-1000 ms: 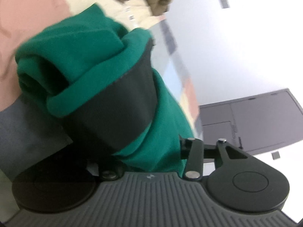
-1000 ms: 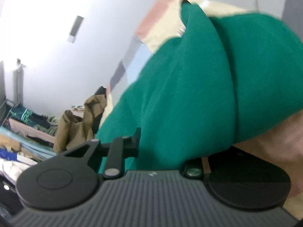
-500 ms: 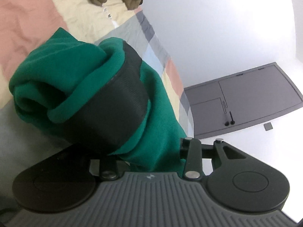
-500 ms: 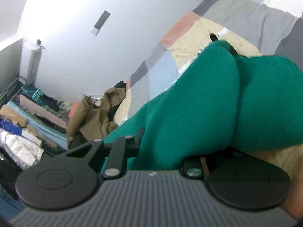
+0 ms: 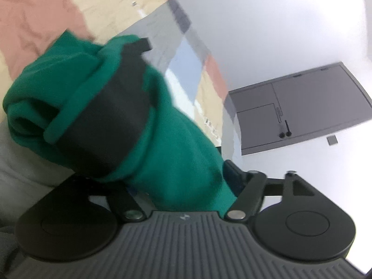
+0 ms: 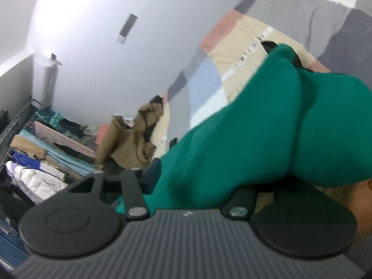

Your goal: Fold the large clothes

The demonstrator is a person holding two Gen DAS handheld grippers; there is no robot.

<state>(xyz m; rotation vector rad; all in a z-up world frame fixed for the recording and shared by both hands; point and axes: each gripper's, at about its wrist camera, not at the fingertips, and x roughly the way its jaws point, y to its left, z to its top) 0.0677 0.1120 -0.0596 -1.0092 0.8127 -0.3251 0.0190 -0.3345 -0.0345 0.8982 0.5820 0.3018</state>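
Fingers of left gripper (image 5: 148,107) opening, bunched green fleece garment (image 5: 176,153) between them; right gripper (image 6: 267,116) opening likewise, same garment draped over, above patchwork bed quilt (image 6: 237,39).

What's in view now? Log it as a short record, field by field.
garment: green top, bunched, lifted off the bed, spanning both views
left gripper: jaws opening, green cloth between and draped over one finger
right gripper: jaws opening, cloth between them and hiding most of both fingers
bed: patchwork quilt in pink, cream, grey and blue
other clothes: brown garment heaped at the quilt's far edge; folded pile beyond it
background: white wall, grey door
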